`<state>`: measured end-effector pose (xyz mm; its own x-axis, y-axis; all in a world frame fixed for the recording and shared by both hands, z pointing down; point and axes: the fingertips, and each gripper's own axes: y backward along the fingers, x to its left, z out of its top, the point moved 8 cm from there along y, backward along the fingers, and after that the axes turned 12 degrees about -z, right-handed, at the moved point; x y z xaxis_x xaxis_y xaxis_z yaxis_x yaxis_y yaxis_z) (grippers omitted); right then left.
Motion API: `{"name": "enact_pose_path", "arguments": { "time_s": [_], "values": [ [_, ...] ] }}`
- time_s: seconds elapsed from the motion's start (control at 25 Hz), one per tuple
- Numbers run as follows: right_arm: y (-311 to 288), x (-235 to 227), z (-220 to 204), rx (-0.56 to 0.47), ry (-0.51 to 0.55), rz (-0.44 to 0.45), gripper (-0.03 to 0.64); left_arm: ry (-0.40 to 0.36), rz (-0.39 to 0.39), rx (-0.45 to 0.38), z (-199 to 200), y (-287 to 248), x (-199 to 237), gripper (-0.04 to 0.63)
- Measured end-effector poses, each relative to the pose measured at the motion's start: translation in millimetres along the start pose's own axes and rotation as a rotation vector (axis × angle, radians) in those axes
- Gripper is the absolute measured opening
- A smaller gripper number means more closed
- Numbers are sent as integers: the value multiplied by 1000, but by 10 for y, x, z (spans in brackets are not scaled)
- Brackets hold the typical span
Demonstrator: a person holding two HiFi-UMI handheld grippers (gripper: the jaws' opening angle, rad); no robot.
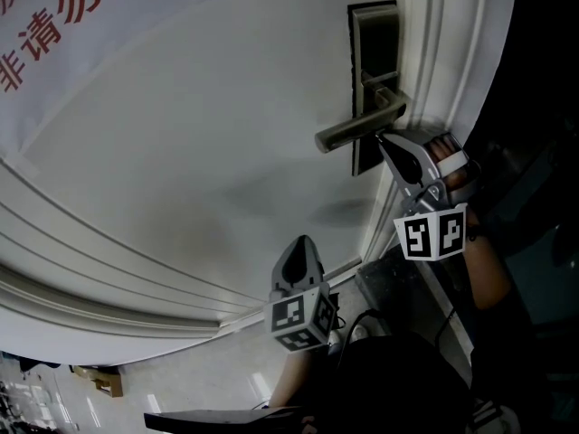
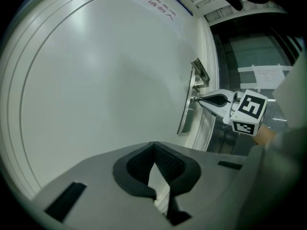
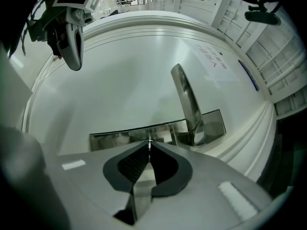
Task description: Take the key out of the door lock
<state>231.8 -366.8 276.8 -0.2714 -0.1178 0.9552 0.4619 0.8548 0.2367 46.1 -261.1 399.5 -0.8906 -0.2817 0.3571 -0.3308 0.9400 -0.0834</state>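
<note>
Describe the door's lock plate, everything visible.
The lock plate is a tall metal rectangle with a dark border, mounted flat near the edge of the white door. A dull metal lever handle juts from its middle. Just below the lever, the right gripper meets the plate, shut on a thin silvery key.

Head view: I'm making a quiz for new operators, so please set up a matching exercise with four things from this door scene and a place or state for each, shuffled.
Things:
1. left gripper
2. right gripper
3. lever handle
4. sign

Places or states:
A. red characters, top left of the picture
B. fingers shut on the key at the lock plate
C. sticks out from the lock plate
D. away from the lock, holding nothing

Pairs: 1-D, 2-B, 3-C, 4-A
</note>
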Motion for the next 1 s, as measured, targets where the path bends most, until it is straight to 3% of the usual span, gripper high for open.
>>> {"name": "enact_pose_path", "arguments": {
  "time_s": [0.24,0.44,1.0],
  "values": [
    [1,-9,3,-2,37,15,11,4,7,-15,16,9,47,0],
    [5,-3,5,-26,134,27,11,13,1,-15,7,0,50,0],
    [16,-10,5,-38,191,38,9,30,-5,-19,50,5,51,0]
  ]
}}
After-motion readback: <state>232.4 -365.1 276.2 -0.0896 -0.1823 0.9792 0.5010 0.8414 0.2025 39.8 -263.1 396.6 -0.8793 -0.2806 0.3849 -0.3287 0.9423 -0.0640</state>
